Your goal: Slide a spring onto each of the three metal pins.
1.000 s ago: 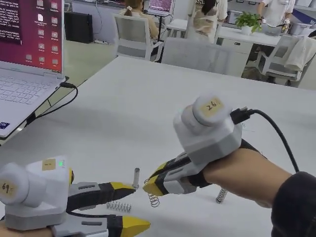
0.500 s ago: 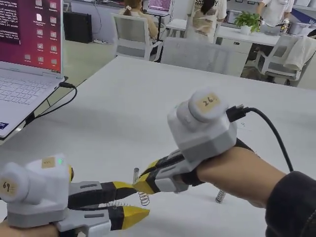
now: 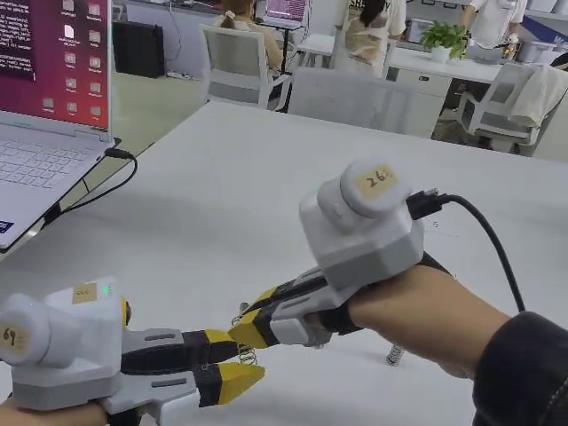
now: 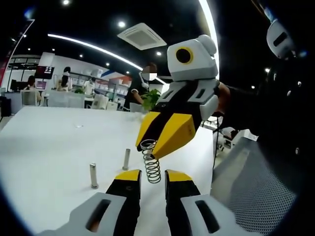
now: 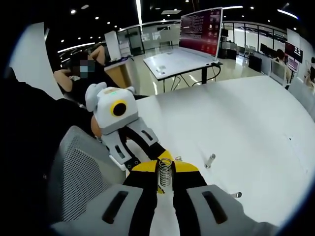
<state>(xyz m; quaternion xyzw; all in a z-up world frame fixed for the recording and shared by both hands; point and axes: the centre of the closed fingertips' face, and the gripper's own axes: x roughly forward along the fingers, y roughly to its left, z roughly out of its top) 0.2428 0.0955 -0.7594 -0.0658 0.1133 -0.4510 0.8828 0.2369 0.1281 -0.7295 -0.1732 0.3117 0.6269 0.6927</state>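
The right claw (image 5: 166, 165) is pinching one spring (image 4: 151, 164) by its upper coils and holding it upright, clear of the bench (image 3: 266, 177). The left claw (image 4: 153, 173) is reaching in from the left. Its jaws are standing slightly apart on either side of the spring's lower end, and it is unclear whether they are touching the coils.

In the left gripper view, two metal pins are standing upright on the bench close to the claws, a near pin (image 4: 93, 175) and a far pin (image 4: 126, 159). Both are showing bare, with no spring on either. A spare spring (image 3: 395, 355) is lying on the bench to the right, partly behind the right hand.

By this showing the task is sitting at its start. One spring is being carried, none is seated on the pins that show, and all three slidings are probably remaining. The held spring is hanging short of either pin.
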